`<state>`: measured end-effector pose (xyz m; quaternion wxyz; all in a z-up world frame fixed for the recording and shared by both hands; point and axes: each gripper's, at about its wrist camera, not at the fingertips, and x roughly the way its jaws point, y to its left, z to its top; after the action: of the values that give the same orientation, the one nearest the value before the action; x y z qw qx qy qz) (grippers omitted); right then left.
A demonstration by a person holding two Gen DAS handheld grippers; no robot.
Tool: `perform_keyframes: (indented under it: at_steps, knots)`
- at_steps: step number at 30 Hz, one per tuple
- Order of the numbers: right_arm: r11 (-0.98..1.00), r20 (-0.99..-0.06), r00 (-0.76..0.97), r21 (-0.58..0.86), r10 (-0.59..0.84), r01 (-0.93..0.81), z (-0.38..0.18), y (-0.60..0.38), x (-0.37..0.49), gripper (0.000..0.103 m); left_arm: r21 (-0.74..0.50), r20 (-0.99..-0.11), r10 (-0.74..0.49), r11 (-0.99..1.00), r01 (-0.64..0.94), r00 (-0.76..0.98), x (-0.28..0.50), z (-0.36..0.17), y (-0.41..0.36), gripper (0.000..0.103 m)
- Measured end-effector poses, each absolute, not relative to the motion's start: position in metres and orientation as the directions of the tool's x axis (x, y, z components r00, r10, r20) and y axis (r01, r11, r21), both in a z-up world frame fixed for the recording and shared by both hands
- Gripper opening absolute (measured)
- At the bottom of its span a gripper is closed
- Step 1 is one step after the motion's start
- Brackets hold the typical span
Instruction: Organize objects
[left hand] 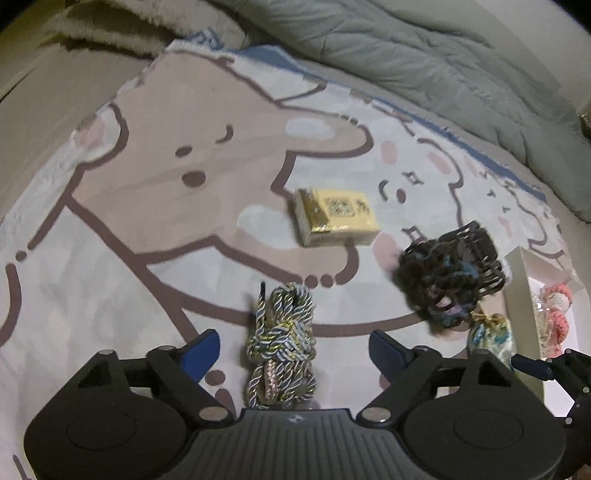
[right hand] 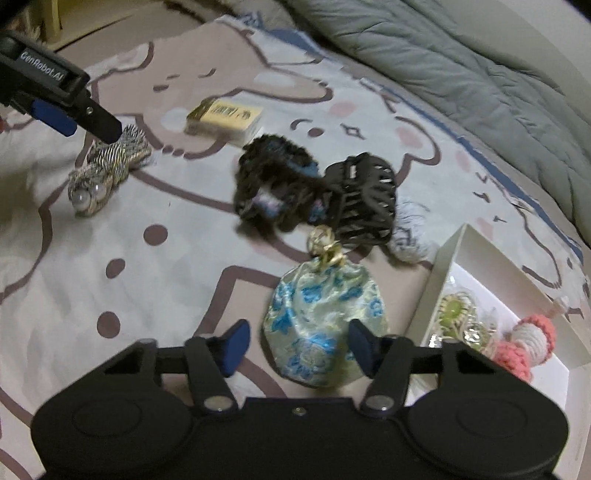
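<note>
On a cartoon-print blanket [left hand: 147, 184] lies a braided blue-gold rope ornament [left hand: 284, 343], between the blue pads of my left gripper [left hand: 293, 350]; the pads stand apart from it on both sides. In the right wrist view the same ornament [right hand: 110, 166] lies under a left fingertip [right hand: 103, 123]. My right gripper [right hand: 300, 347] straddles a blue-flowered satin pouch [right hand: 321, 325] tied with gold cord; the left pad shows a gap, the right pad sits at the pouch's edge. A dark scrunchie [right hand: 273, 184], a black claw clip [right hand: 365, 195] and a gold box [right hand: 223, 118] lie beyond.
A white open box [right hand: 439, 280] at the right holds a pink crochet piece [right hand: 524, 343] and glittery trinkets. A white fluffy pompom [right hand: 410, 243] lies beside the clip. A grey quilt [right hand: 480, 74] bounds the far side. A beige fuzzy throw [left hand: 110, 33] sits far left.
</note>
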<state>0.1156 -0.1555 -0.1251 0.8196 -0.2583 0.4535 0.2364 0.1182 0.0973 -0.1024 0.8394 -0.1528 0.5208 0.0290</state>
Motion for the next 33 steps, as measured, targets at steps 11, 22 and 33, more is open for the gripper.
perform_keyframes:
  at_steps: [11, 22, 33]
  knots:
    - [0.701, -0.862, 0.491, -0.275, 0.122, -0.658, -0.139, -0.145, 0.116, 0.034, -0.195, -0.92, -0.088, 0.948, -0.251, 0.383, 0.128, -0.134, 0.101, 0.065]
    - [0.697, -0.881, 0.46, -0.263, 0.109, -0.668, -0.135, -0.138, 0.113, 0.014, -0.176, -0.917, -0.09, 0.966, -0.191, 0.388, 0.128, -0.135, 0.09, 0.048]
    - [0.81, -0.841, 0.5, -0.138, 0.209, -0.571, -0.095, -0.159, 0.116, 0.012, -0.086, -0.851, -0.024, 0.992, -0.094, 0.524, 0.118, -0.089, 0.065, 0.048]
